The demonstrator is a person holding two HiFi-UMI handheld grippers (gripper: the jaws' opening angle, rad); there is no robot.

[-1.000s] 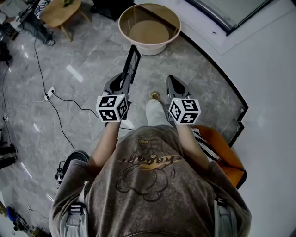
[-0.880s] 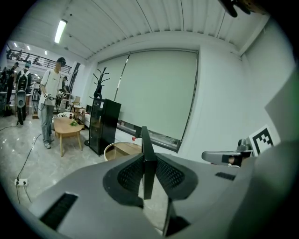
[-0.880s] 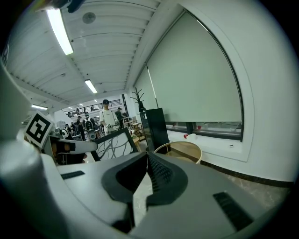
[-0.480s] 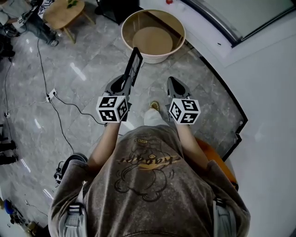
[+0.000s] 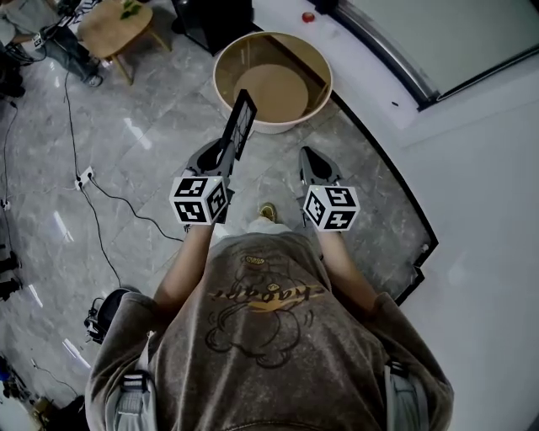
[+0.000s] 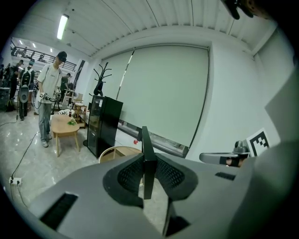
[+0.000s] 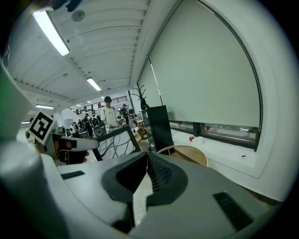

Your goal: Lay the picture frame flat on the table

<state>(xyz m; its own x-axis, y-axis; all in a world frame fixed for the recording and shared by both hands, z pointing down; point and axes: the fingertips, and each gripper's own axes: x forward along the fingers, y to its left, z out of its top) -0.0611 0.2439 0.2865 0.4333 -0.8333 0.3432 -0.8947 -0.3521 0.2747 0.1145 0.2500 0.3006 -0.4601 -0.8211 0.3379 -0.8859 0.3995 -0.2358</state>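
Grey marbled floor (image 5: 143, 126) fills the head view, with a round table (image 5: 282, 88) at the upper centre and a small wooden table (image 5: 114, 23) cut off at the upper left corner. The person's torso (image 5: 261, 337) hides the lower half of the frame. Left of centre, the left gripper (image 5: 223, 156) grips the picture frame (image 5: 240, 125), which stands tilted in the air over the near rim of the round table. Its face is too oblique to read. The right gripper (image 5: 310, 158) is just beside it, apart from the frame.

The left gripper view shows the frame (image 6: 145, 149) edge-on only, a thin dark bar clamped between the left gripper's (image 6: 149, 175) jaws. Part of the right gripper (image 6: 224, 158) shows at the right. The round table (image 6: 119, 153) is mostly hidden behind the jaws. A person (image 6: 49, 93) stands at the far left.

The right gripper view alone shows the frame's face (image 7: 114, 142), black curling lines on white, left of centre. The right gripper's (image 7: 145, 175) jaws are pressed together with nothing between them. The round table's top (image 7: 184, 154) shows beyond them.
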